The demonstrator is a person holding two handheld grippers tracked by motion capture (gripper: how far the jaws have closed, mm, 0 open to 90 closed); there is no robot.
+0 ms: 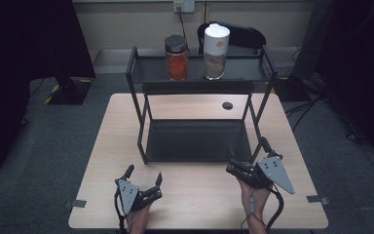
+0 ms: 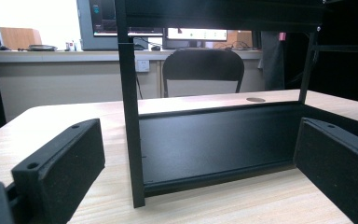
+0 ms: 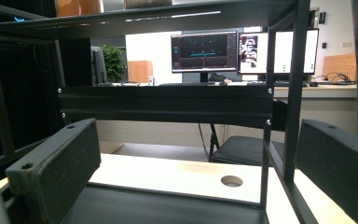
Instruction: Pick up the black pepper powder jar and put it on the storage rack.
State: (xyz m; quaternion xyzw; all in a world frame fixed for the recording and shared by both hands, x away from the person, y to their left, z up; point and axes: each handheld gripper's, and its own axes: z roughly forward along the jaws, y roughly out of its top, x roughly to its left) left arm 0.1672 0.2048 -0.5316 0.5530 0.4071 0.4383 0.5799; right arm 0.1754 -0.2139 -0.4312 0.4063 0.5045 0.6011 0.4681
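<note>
Two jars stand on the rack's [image 1: 141,97] top shelf: one orange-filled jar [image 1: 177,58] and one white-capped jar [image 1: 215,51]. One rack, one table [image 1: 102,161], two grippers, the left gripper [image 1: 143,176] and the right gripper [image 1: 247,157].

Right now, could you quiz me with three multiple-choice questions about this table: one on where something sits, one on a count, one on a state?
1. Where do the two jars stand?
A. on the rack's top shelf
B. on the rack's bottom shelf
C. on the floor

2. How many jars are there?
A. one
B. two
C. four

3. How are the left gripper's jaws?
A. shut on a jar
B. shut on nothing
C. open

Answers:
1 A: the orange-filled jar and the white-lidded jar stand on the black rack's upper shelf.
2 B: just those two.
3 C: the left gripper shows its jaws spread, nothing between.
</note>
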